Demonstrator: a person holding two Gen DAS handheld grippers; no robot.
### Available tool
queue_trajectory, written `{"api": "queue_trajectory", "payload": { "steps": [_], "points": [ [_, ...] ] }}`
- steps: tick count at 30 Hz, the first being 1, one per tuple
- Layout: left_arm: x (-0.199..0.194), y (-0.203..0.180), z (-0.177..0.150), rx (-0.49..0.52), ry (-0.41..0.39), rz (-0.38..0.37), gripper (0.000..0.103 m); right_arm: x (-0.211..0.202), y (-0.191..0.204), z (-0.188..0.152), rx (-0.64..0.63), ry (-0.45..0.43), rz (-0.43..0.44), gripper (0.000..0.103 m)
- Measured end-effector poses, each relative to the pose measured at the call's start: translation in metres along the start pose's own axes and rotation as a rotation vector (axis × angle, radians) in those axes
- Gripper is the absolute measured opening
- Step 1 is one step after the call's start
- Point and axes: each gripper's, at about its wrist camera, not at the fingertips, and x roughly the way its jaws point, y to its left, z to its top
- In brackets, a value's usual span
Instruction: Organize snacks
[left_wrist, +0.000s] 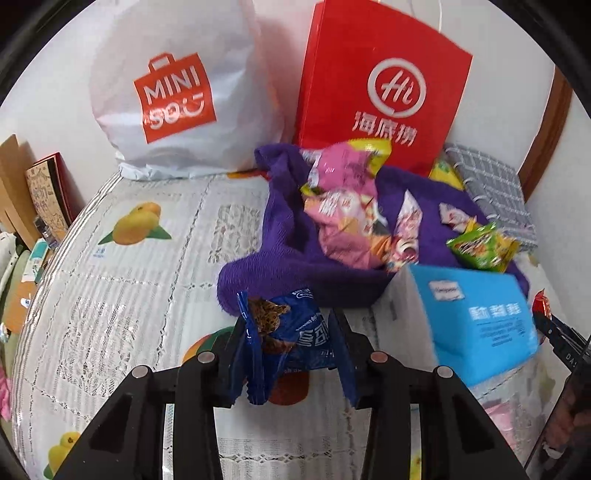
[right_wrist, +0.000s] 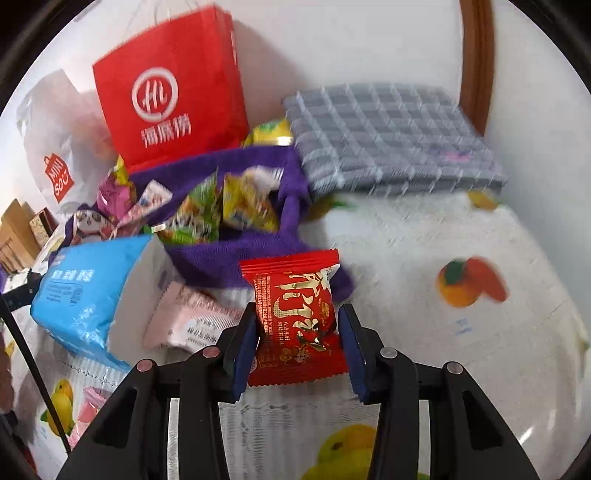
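White walls backed a surface (left_wrist: 122, 295) covered in a lace cloth printed with fruit. Against the far wall leaned a white shopping bag (left_wrist: 173, 92) and, to its right, a red paper bag (left_wrist: 380, 85). A purple towel (left_wrist: 280, 254) lay bunched in front of the red bag, heaped with snack packets (left_wrist: 347, 218), and a grey checked cloth (right_wrist: 391, 140) sat folded at its far right. A blue tissue pack (left_wrist: 476, 317) rested just near of the towel, with a pink packet (right_wrist: 192, 321) beside it.

The left gripper (left_wrist: 291, 343) hung over the near edge of the towel, its fingers pinching a dark blue snack packet (left_wrist: 284, 336) upright between them. The right gripper (right_wrist: 299, 343) had its fingers pressed onto a red snack packet (right_wrist: 295, 314), held just near of the towel.
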Motion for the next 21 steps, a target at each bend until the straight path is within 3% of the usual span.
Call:
{"api": "queue_trajectory", "payload": {
  "steps": [10,21],
  "points": [
    [-0.023,-0.006,0.004,0.001,-0.076,-0.100,0.038,-0.029,0.013,0.035,0.083,-0.053,0.080,0.043],
    [-0.045,-0.010,0.006,0.013,-0.164,-0.196,0.037,-0.037,0.062,0.068,0.041,-0.095,0.140,0.043]
  ]
}}
